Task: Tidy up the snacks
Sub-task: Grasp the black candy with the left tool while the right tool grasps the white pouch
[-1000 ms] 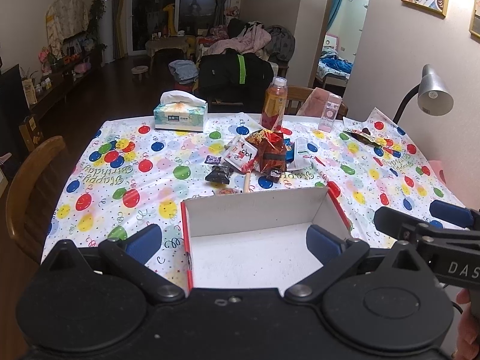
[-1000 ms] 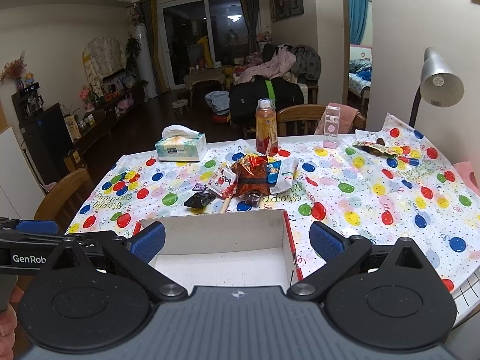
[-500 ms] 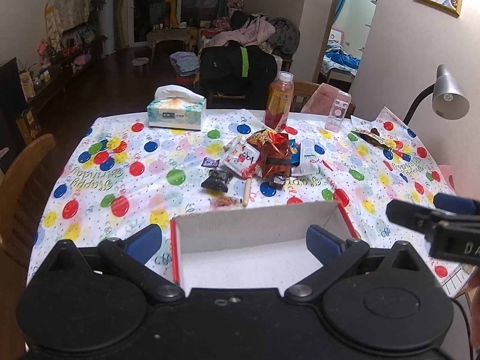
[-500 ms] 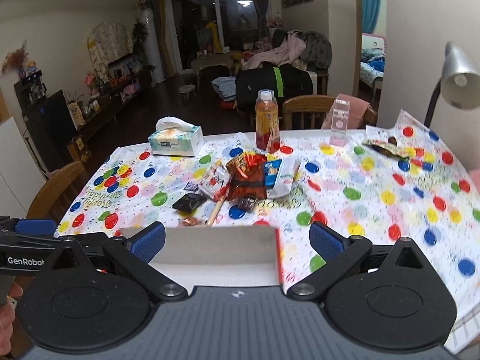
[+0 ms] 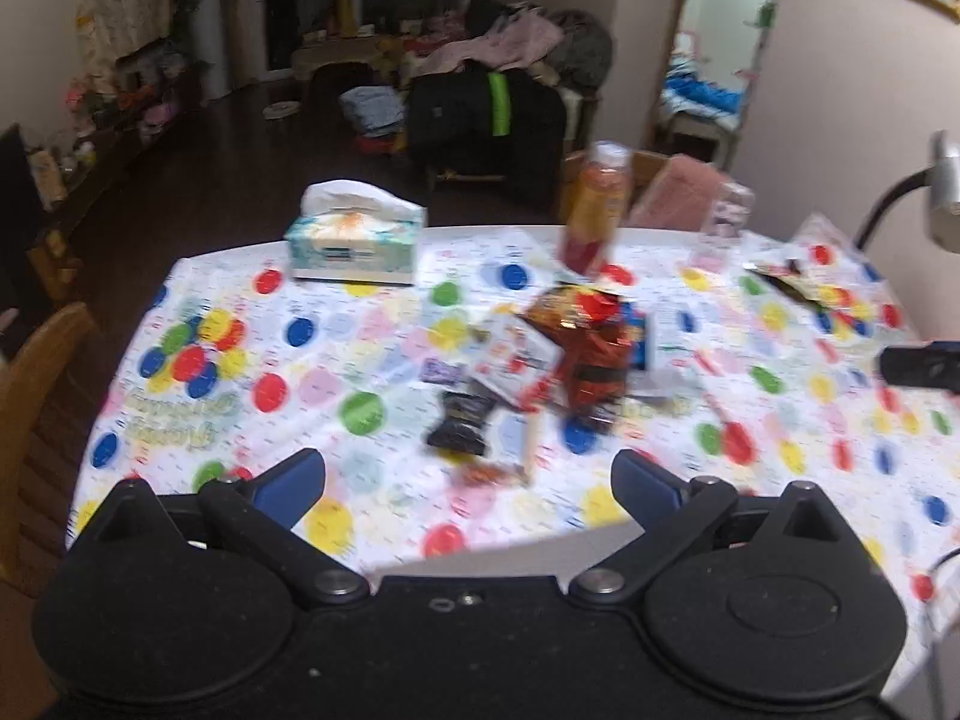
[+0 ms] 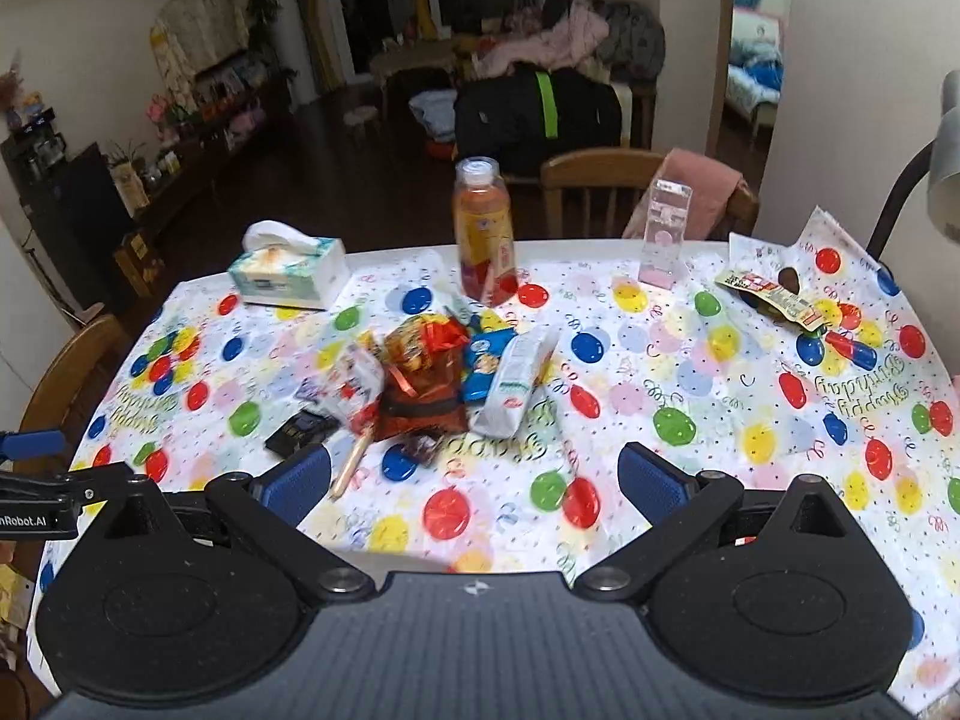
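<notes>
Below both grippers, box nearly hidden; left view blurred; jaws spread, empty.

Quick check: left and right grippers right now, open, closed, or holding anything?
Left gripper: open, holding nothing, above the balloon-print tablecloth.
Right gripper: open, holding nothing, facing the pile of snack packets.

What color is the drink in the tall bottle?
Orange, redder near the bottom of the bottle. The right wrist view shows it best.
</notes>
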A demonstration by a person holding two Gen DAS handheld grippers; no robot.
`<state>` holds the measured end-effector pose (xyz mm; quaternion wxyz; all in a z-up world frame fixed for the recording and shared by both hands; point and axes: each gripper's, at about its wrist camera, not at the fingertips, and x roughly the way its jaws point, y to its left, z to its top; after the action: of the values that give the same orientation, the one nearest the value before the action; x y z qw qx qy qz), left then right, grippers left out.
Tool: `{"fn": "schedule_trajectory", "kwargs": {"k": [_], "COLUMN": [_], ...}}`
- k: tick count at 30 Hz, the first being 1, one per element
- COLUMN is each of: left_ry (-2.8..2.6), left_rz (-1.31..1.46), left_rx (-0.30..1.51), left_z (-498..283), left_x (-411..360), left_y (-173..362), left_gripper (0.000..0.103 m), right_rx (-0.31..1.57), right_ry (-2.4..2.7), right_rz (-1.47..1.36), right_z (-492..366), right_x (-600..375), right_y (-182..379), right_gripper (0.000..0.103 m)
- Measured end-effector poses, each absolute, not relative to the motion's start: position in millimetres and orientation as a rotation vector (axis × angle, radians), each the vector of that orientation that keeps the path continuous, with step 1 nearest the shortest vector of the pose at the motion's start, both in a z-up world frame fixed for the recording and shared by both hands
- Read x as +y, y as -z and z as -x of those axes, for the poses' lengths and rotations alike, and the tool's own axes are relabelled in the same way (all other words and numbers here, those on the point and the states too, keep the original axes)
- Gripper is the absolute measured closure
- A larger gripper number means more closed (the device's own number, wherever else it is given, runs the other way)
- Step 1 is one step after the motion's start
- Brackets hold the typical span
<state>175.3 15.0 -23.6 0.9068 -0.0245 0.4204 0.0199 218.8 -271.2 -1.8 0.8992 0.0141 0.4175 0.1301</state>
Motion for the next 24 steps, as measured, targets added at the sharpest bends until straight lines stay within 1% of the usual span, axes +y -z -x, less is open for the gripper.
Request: {"fn": "schedule_trajectory", "kwargs": {"k": [5,9,13,16,19,20,23,24], "left_ry": [-0.057,-0.039,-0.022,-0.02,-0.017,-0.017,-0.006,-0.005], "left_rz": [0.01,0.03,0.064,0.068,0.101,0.114,0.131,0.129], "left_rx": [0.91,0.937,1.008,1.055,1.104,1.122,1.175,1.191], "left_z": [-217,-249,-280,-299,-316,-321,-334,-337], "left_x": [21,26,30,31,35,37,38,38], "left_y": [37,50,71,89,108,115,134,140], "left_gripper": [0.003,0.003,0.008,0.013,0.016,0.019,0.023,0.024], "right_rx": [0.908,0.95,1.017,1.06,1.099,1.111,1.147,1.163], "right_ry": [-0.265,-0.257,-0.249,-0.241,-0.231,-0.226,-0.217,-0.215], "right_rz": [-0.025,-0.012,0.004,0.009,-0.017,-0.021,-0.031,-0.041], "right_z": [-274,-317,-356,-381,-404,-411,-429,-435], "right_x": [-275,-270,-264,-258,-258,-257,-253,-253], "right_y": [11,29,58,79,102,109,128,135], "right_gripper": [0.001,0.001,0.001,0.008,0.009,0.01,0.019,0.02]}}
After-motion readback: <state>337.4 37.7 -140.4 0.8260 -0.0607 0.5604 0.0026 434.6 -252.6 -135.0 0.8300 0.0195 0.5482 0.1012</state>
